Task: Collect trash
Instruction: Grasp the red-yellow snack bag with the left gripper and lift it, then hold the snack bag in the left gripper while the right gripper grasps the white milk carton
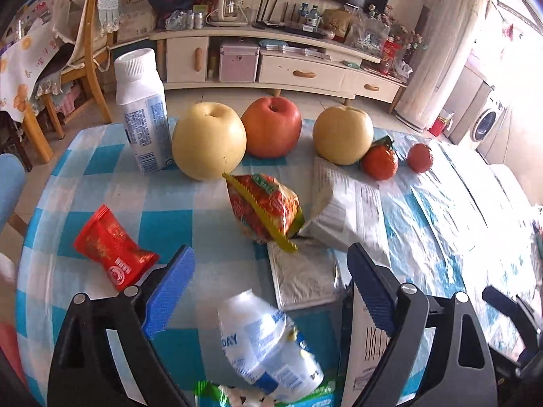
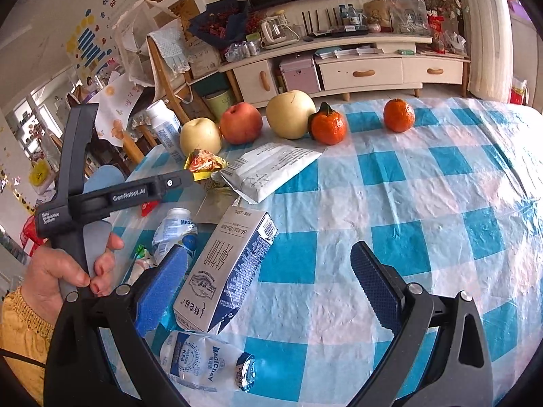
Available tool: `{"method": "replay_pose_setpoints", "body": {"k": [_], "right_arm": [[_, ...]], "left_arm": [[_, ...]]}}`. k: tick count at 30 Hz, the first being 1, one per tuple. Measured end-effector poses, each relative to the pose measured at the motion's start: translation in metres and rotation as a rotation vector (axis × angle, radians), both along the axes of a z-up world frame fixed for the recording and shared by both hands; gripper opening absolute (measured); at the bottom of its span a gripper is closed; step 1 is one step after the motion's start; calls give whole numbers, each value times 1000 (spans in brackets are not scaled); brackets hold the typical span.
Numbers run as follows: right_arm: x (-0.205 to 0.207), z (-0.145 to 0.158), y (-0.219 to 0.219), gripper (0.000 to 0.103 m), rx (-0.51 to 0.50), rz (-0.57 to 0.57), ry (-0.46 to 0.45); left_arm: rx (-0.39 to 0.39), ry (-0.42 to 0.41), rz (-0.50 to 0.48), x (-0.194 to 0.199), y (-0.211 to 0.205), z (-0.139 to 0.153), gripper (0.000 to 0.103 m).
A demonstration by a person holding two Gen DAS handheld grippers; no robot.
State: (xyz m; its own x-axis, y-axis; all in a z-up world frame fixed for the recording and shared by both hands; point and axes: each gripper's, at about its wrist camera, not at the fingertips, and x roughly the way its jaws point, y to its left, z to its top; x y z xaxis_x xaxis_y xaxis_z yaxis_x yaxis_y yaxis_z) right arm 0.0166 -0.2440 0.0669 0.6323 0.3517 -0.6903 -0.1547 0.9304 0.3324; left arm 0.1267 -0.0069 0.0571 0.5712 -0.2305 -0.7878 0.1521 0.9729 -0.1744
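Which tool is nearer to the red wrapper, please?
Left. The left tool hangs open just beside the red wrapper; the right tool is over by the milk carton, farther off.

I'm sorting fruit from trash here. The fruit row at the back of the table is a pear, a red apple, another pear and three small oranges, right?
Not quite: there are two small oranges, not three. The right wrist view shows it most clearly. The rest stands: pear, red apple, second pear.
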Motion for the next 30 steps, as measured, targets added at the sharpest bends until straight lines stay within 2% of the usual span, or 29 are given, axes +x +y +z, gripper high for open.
{"method": "replay_pose_setpoints", "body": {"k": [6,9,12,13,17,23,30], "right_arm": [[9,-8,0,97,48,13,33],[10,-9,3,97,49,21,40],[11,-8,3,97,56,24,38],[11,-8,3,97,55,25,37],[11,-9,3,97,60,34,44],[13,-15,2,97,76,43,64],[19,-33,4,97,140,54,143]], "left_arm": [[-149,94,81,57,3,-16,90],[-111,131,131,77,2,-30,88],[-77,185,159,84,-1,-46,60],[-86,200,164,85,1,-52,55],[-131,175,158,75,4,-54,46],[-144,145,142,44,8,-48,34],[-202,103,150,9,31,-33,30]]}}
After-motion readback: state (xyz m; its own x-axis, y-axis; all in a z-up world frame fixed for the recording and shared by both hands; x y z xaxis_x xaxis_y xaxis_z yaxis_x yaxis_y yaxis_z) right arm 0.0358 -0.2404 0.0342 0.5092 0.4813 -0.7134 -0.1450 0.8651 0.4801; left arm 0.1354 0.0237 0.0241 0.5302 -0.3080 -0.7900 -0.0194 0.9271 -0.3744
